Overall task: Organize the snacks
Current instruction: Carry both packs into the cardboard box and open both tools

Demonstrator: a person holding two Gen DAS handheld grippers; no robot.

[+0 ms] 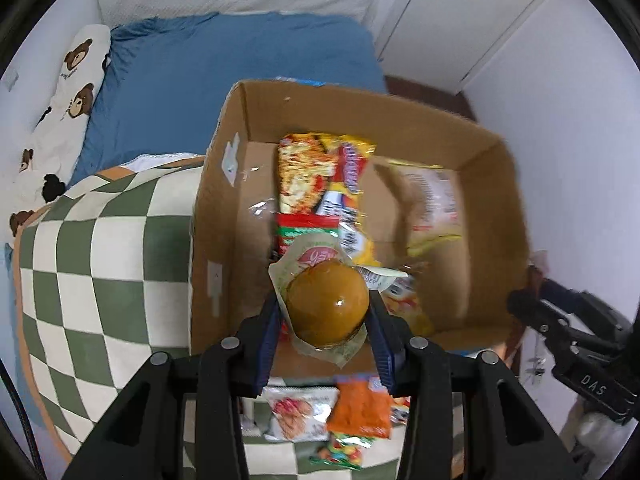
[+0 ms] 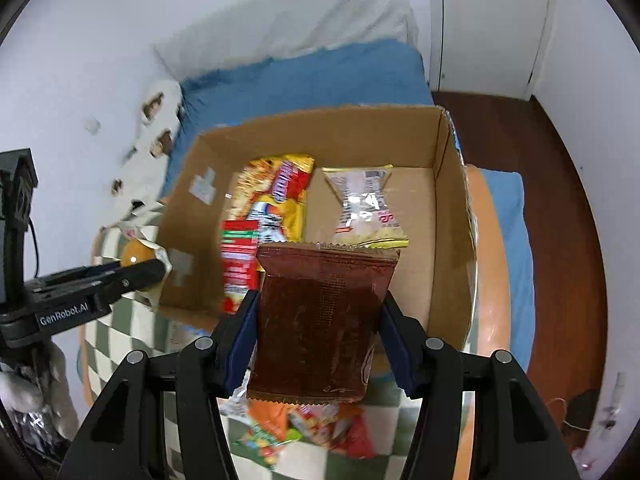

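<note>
A cardboard box (image 1: 224,208) stands on the bed and holds several snack packets, among them a yellow and red packet (image 1: 348,168) and a clear packet (image 2: 366,208). My left gripper (image 1: 326,308) is shut on a wrapped round bun (image 1: 327,306) and holds it over the box's near edge. It also shows in the right wrist view (image 2: 132,268), at the box's left wall. My right gripper (image 2: 318,324) is shut on a brown packet (image 2: 320,320) and holds it above the box's (image 2: 448,240) near side.
Loose snack packets (image 1: 332,416) lie on the green checkered blanket (image 1: 100,264) in front of the box, also in the right wrist view (image 2: 304,428). A blue sheet (image 1: 224,64), a bear pillow (image 1: 68,92), white walls and a door (image 2: 492,24) surround the bed.
</note>
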